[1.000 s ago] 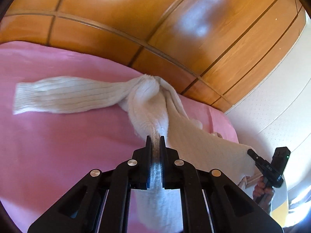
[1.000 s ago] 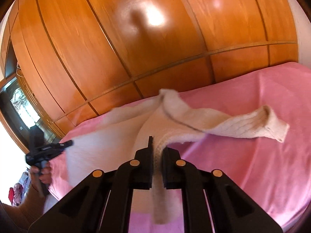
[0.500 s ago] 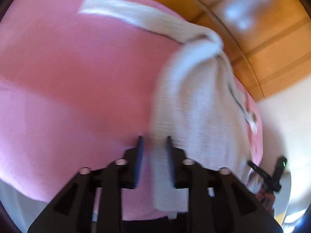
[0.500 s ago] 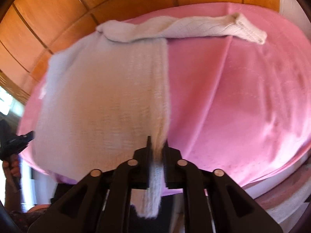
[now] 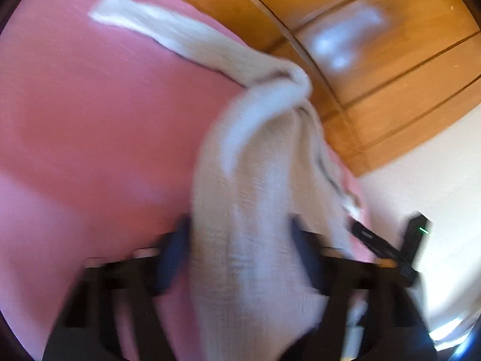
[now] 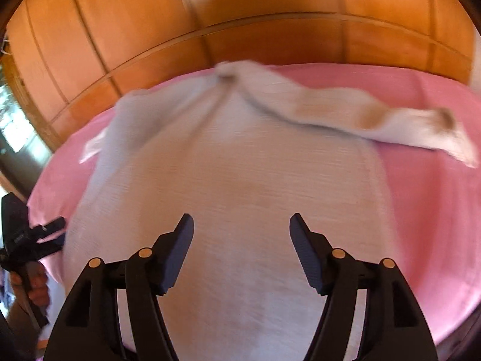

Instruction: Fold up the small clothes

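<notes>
A cream knit sweater (image 6: 234, 165) lies spread on the pink bed cover (image 6: 421, 195), one sleeve (image 6: 375, 117) stretched out to the right. My right gripper (image 6: 240, 222) hovers over the sweater's body, jaws wide and still opening, nothing gripped. The left wrist view is blurred. There the sweater (image 5: 255, 180) runs away from me, with a sleeve (image 5: 168, 36) reaching to the upper left. My left gripper (image 5: 240, 228) is low over the near edge with its jaws opening. Cloth lies between them, but the pads do not press it.
Orange wooden wardrobe panels (image 6: 240, 15) rise just behind the bed. A white wall (image 5: 421, 165) stands at the right of the left wrist view. The pink cover (image 5: 90, 120) extends bare to the left. A hand (image 6: 33, 285) holds the other gripper at the bed's left edge.
Both grippers came down to the bed with the sweater's edge pinched, then opened and let it go. The sweater now lies flat, and the right gripper has shifted over its body.
</notes>
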Demonstrator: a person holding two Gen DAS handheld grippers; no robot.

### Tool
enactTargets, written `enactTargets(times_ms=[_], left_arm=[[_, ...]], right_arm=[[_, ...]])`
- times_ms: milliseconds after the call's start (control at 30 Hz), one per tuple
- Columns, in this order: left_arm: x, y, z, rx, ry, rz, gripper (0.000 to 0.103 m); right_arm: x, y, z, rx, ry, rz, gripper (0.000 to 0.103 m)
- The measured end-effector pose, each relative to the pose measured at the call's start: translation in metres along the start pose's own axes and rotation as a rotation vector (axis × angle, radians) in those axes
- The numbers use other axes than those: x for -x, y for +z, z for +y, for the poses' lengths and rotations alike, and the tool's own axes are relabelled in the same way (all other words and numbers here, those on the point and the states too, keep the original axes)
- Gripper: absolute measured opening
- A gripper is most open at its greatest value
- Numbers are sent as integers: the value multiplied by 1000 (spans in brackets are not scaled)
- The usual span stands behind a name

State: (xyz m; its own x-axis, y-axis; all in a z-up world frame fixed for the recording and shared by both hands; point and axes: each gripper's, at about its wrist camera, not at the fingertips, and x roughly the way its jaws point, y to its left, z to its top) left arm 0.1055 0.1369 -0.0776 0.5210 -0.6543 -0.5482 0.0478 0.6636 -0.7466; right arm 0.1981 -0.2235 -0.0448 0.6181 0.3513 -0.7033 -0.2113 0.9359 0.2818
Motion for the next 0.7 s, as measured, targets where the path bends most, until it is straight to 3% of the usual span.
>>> enactTargets(times_ms=[33, 167, 267, 300, 333, 433, 567, 633, 700], left_arm=[[-2, -2, -3, -4, -12, 12, 13], [22, -17, -30, -70, -4, -25, 9], [40, -27, -44, -148, 121, -34, 9], [43, -26, -40, -153, 198, -37, 9], [49, -24, -32, -143, 251, -47, 12], [71, 5, 1, -24, 388, -148, 47], [91, 70, 41, 98, 549, -292, 54], [92, 101, 54, 132, 556, -335, 65], [88, 131, 63, 156, 551, -358, 66]], right_arm=[[-10, 4, 5, 14, 1, 2, 66], [-41, 12, 27, 119, -53, -9, 66], [-63, 3, 24, 141, -79, 9, 69], [-67, -1, 22, 144, -83, -13, 72], [-68, -5, 21, 150, -81, -39, 74], [-67, -7, 14, 138, -67, -56, 75], [-71, -7, 13, 135, -53, -63, 77], [-71, -7, 14, 140, -59, -65, 78], [-71, -8, 14, 143, -62, -67, 79]])
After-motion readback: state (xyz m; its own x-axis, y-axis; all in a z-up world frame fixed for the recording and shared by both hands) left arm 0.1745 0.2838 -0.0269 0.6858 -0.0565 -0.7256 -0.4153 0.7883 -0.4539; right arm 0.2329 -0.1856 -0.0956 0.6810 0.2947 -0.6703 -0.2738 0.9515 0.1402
